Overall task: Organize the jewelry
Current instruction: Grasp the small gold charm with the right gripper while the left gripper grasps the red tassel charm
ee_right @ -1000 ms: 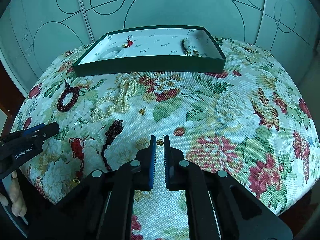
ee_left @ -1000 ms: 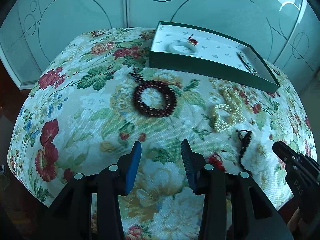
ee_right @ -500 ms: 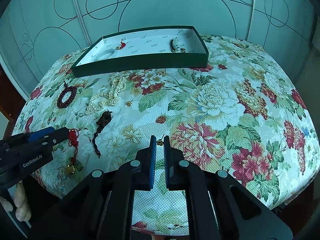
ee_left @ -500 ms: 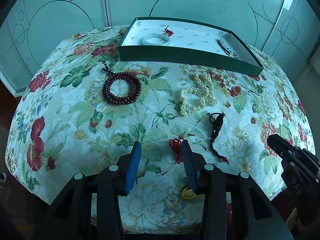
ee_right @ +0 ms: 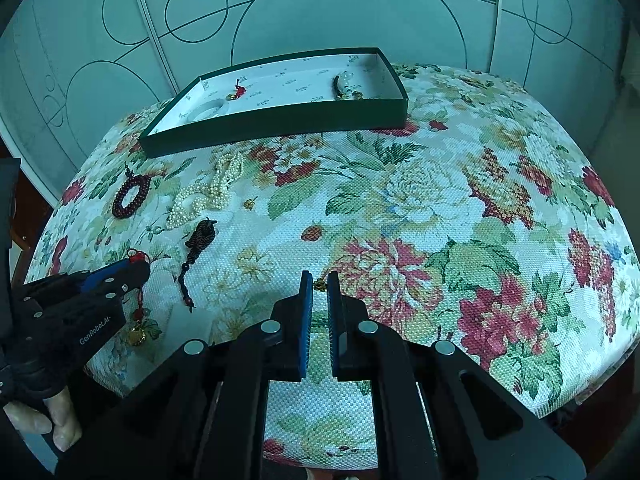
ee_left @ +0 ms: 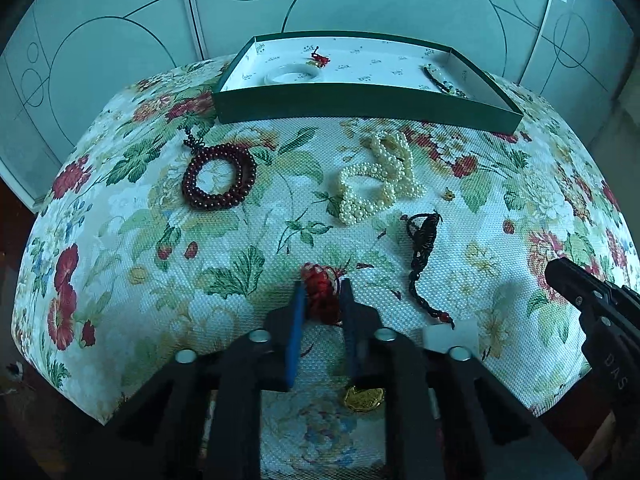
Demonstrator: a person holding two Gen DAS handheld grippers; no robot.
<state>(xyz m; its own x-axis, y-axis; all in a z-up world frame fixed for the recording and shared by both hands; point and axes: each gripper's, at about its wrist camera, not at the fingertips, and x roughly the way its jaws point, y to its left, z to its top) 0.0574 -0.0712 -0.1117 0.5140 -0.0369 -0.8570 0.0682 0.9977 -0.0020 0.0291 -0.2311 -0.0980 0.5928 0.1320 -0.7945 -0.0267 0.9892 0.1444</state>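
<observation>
My left gripper (ee_left: 322, 285) has closed around the red knot charm (ee_left: 320, 294) lying on the floral cloth; its gold pendant (ee_left: 364, 398) lies below the fingers. The gripper also shows in the right wrist view (ee_right: 140, 268). My right gripper (ee_right: 318, 280) is nearly shut and empty, with a small gold bead (ee_right: 319, 285) just beyond its tips. A green tray (ee_left: 360, 110) at the back holds a white bangle (ee_left: 294, 76), a small red charm (ee_left: 320, 58) and a dark beaded bracelet (ee_left: 440, 80).
On the cloth lie a dark red bead bracelet (ee_left: 219, 180), a pearl strand (ee_left: 378, 184), a dark braided cord (ee_left: 422, 252) and a tiny gold earring (ee_left: 449, 194). A white square (ee_left: 450, 338) lies by the cord's end. The table edge is close below both grippers.
My left gripper moved right and forward to the red knot charm and its jaws narrowed around it. The right gripper stayed nearly shut and shifted only slightly.
</observation>
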